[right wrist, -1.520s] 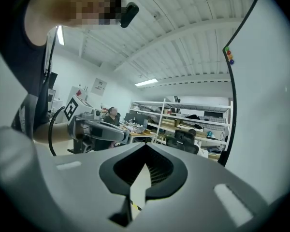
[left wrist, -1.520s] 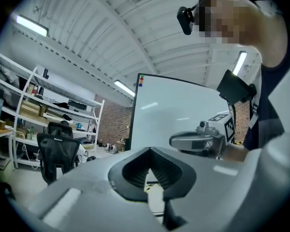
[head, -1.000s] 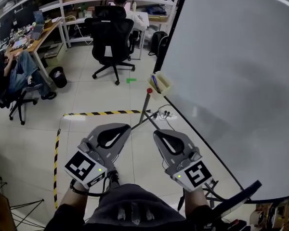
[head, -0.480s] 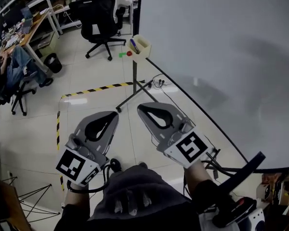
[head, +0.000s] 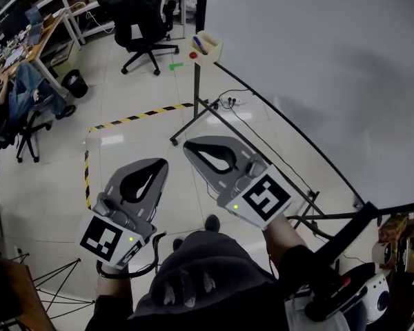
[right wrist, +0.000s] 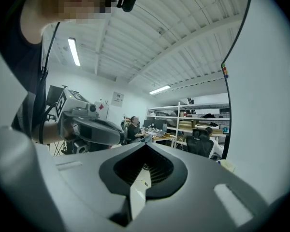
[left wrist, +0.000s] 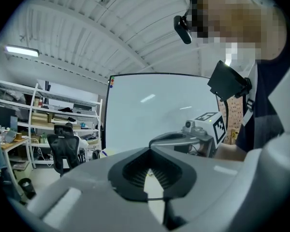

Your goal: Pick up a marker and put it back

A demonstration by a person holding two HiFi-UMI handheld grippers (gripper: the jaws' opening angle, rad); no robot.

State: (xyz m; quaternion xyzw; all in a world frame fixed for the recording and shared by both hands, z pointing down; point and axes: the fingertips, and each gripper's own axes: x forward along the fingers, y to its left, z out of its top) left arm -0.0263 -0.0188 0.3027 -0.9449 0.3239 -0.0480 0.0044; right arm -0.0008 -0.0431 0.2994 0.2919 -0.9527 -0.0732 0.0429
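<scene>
Both pressed together, empty: left gripper (head: 157,167), right gripper (head: 193,149), well apart from holder (head: 211,49) where marker (head: 199,43) sits; fits approach to pick or marker already returned

- Ahead of the left gripper (head: 160,164): open floor (head: 124,143), nothing standing in the way.
- Just ahead of the right gripper (head: 188,146): the stand legs (head: 184,125) and the upright pole (head: 196,88).
- To its right: the whiteboard (head: 317,67), running close alongside.
</scene>
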